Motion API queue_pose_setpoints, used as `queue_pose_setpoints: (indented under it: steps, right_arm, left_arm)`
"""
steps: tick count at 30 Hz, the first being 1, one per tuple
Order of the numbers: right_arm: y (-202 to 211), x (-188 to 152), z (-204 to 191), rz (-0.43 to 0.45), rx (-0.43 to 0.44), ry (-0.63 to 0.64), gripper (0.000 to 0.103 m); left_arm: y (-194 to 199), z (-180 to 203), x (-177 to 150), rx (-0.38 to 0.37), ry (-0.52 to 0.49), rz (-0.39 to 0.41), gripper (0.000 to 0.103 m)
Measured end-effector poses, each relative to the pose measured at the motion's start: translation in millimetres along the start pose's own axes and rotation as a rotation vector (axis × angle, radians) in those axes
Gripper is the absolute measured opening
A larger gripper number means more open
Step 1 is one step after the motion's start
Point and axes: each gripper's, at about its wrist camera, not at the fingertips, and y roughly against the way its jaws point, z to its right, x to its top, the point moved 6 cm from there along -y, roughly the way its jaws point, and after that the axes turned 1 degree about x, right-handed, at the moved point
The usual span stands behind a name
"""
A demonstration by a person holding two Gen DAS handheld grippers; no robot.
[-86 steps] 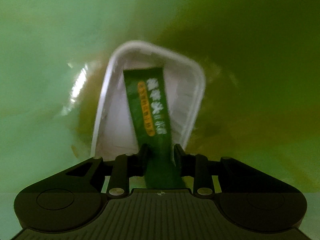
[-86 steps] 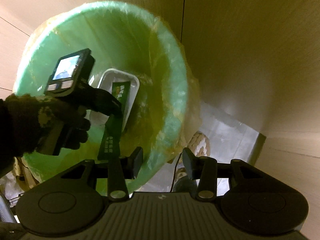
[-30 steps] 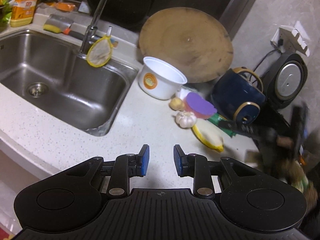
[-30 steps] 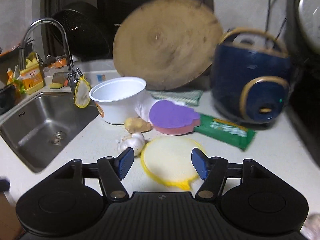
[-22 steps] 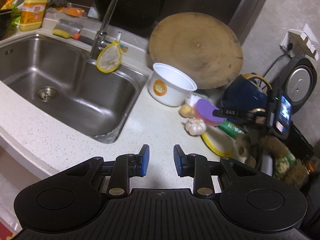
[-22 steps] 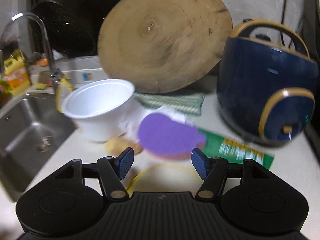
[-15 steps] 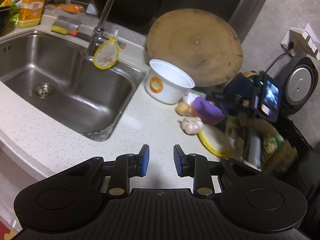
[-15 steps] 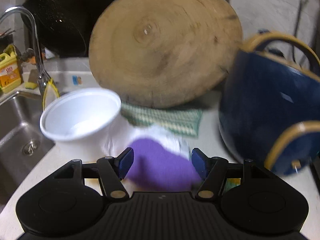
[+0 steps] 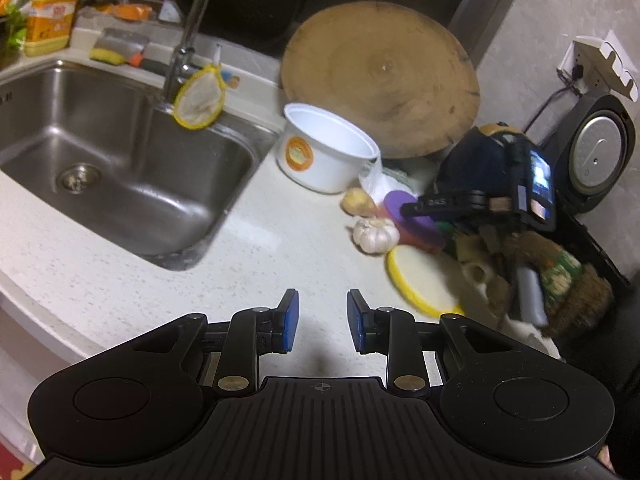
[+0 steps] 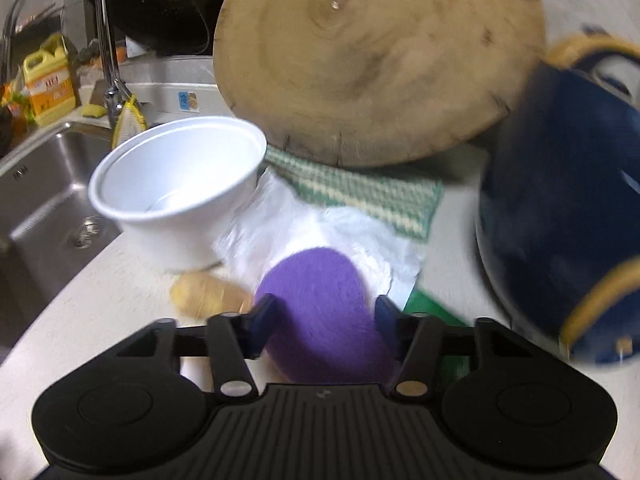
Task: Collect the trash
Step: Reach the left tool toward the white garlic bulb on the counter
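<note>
Right tongs point(image 10: 322, 312) closing around the purple sponge point(image 10: 326, 312), which sits between the fingers on the tabletop point(image 9: 280, 240) just in front of the white bowl point(image 10: 180, 184); contact unclear. Left tongs point(image 9: 322, 322) apart, empty, over bare tabletop well in front of the bowl. Garlic point(image 9: 375, 233) and ginger point(image 10: 206, 294) beside the sponge.

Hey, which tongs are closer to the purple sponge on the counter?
Right. The right tongs straddle the purple sponge, closing on it. The left tongs hang open over bare counter, well short of it.
</note>
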Motion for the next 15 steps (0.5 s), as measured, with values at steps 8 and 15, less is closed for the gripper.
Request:
queue_pose_setpoints:
  steps: [8, 15]
  right_arm:
    - [49.4, -55.8, -13.6, -0.046, 0.148, -0.058, 0.039]
    - [87.5, -84.0, -20.4, 0.019, 0.068, -0.027, 0.044]
  left_arm:
    - [-34.5, 30.9, 4.5, -0.111, -0.072, -0.071, 0.030]
    - [-68.2, 55.1, 17.4, -0.124, -0.159, -0.061, 0.030]
